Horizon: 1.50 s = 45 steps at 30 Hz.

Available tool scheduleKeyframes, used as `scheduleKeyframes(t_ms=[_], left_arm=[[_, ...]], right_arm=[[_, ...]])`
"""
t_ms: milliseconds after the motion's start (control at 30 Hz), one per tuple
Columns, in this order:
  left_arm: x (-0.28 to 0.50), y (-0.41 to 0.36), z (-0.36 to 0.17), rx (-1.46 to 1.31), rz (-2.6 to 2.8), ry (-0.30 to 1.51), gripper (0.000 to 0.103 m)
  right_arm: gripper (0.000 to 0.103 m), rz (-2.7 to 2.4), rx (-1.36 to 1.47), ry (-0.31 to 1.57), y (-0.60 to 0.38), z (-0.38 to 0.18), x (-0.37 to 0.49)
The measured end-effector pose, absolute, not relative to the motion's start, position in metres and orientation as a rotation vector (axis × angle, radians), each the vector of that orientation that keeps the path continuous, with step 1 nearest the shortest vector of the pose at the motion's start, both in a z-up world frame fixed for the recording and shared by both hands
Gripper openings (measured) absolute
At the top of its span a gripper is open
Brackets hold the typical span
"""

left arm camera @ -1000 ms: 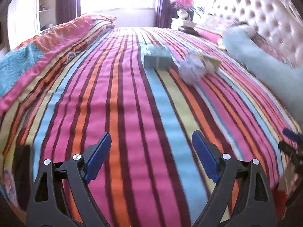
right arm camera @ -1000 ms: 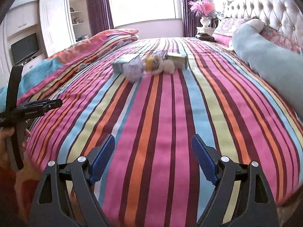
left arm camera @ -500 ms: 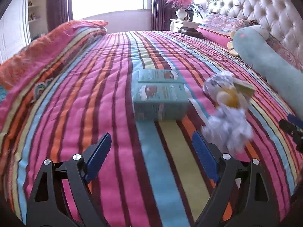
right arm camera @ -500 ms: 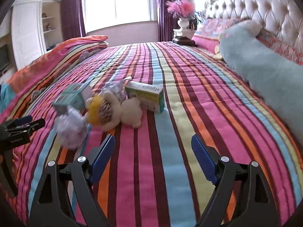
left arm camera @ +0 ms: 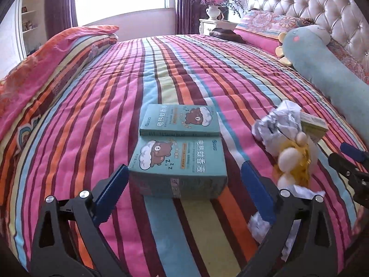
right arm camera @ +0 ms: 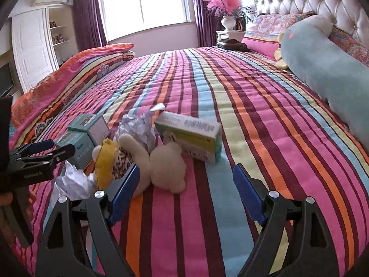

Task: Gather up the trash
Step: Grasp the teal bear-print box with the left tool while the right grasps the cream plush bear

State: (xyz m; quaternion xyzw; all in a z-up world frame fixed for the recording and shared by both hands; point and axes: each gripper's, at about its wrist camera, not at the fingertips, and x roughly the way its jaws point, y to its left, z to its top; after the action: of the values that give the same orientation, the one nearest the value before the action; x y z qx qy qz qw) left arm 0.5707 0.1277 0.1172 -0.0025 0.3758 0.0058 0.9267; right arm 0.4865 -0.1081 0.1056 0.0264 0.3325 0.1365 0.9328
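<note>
Presently, my left claw (left arm camera: 183,185) stands wide open and holds nothing; its blue pads bracket the nearer of two teal cardboard boxes printed with a cartoon bear (left arm camera: 177,161), without touching it. My right claw (right arm camera: 185,191) is likewise spread wide and empty, hovering over the striped quilt of the bed (right arm camera: 265,120) just short of the clutter.

Location of the trash: all pieces lie in one loose cluster near the middle of the bed, well apart from the long pale-blue plush bolster (right arm camera: 322,64) by the headboard.

Count: two teal boxes, the second (left arm camera: 180,121) lying flat just behind the first; one green-and-white cardboard carton (right arm camera: 191,136); two wads of crumpled white paper, one behind the toy (right arm camera: 138,129) and one near the left claw (right arm camera: 73,182). One cream plush toy with a yellow and leopard-print part (right arm camera: 143,161) lies among them; whether it counts as trash I cannot tell.

Handling, as I judge it: the boxes look light and stiff but crushable, best taken across the two long side walls with gentle closure. The carton should behave the same. Paper wads are nearly weightless, soft and springy; a pinch through the bulk should hold. The soft quilt will give under downward pressure.
</note>
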Motion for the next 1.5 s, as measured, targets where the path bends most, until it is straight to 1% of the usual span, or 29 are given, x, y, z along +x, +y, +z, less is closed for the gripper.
scheduleKeyframes(t_ms=[233,433,567,700,833,900,967,1033,1167,1233,1333,1433,1500], left_arm=[[0.569,0.143,0.120,-0.014,-0.022,0.769,0.095],[0.578,0.148,0.113,-0.013,-0.095,0.778,0.095],[0.581,0.138,0.107,-0.027,-0.130,0.768,0.095],[0.588,0.121,0.097,0.069,-0.127,0.781,0.096],[0.605,0.136,0.088,-0.048,-0.109,0.854,0.096],[0.609,0.147,0.081,-0.123,-0.086,0.883,0.096],[0.608,0.157,0.078,-0.194,-0.102,0.876,0.095],[0.607,0.158,0.078,-0.190,-0.100,0.879,0.091],[0.606,0.154,0.077,-0.161,-0.101,0.874,0.090],[0.603,0.154,0.079,-0.153,-0.099,0.867,0.090],[0.600,0.156,0.080,-0.168,-0.114,0.860,0.090],[0.599,0.159,0.080,-0.178,-0.119,0.858,0.090],[0.598,0.159,0.081,-0.176,-0.116,0.853,0.090]], right_arm=[[0.079,0.363,0.036,0.690,-0.093,0.110,0.497],[0.079,0.371,0.000,0.714,-0.079,0.101,0.509],[0.079,0.411,-0.062,0.716,-0.071,0.098,0.502],[0.079,0.455,-0.070,0.718,-0.069,0.098,0.503],[0.079,0.518,-0.103,0.753,-0.064,0.090,0.505],[0.079,0.530,-0.155,0.733,-0.060,0.093,0.502],[0.079,0.546,-0.216,0.708,-0.054,0.098,0.499],[0.079,0.576,-0.332,0.662,-0.046,0.105,0.492],[0.079,0.629,-0.669,0.598,-0.023,0.098,0.479],[0.079,0.646,-0.722,0.588,-0.018,0.094,0.484],[0.079,0.673,-0.660,0.655,-0.016,0.091,0.506],[0.079,0.706,-0.590,0.801,-0.017,0.074,0.526],[0.076,0.705,-0.508,0.852,-0.024,0.068,0.527]])
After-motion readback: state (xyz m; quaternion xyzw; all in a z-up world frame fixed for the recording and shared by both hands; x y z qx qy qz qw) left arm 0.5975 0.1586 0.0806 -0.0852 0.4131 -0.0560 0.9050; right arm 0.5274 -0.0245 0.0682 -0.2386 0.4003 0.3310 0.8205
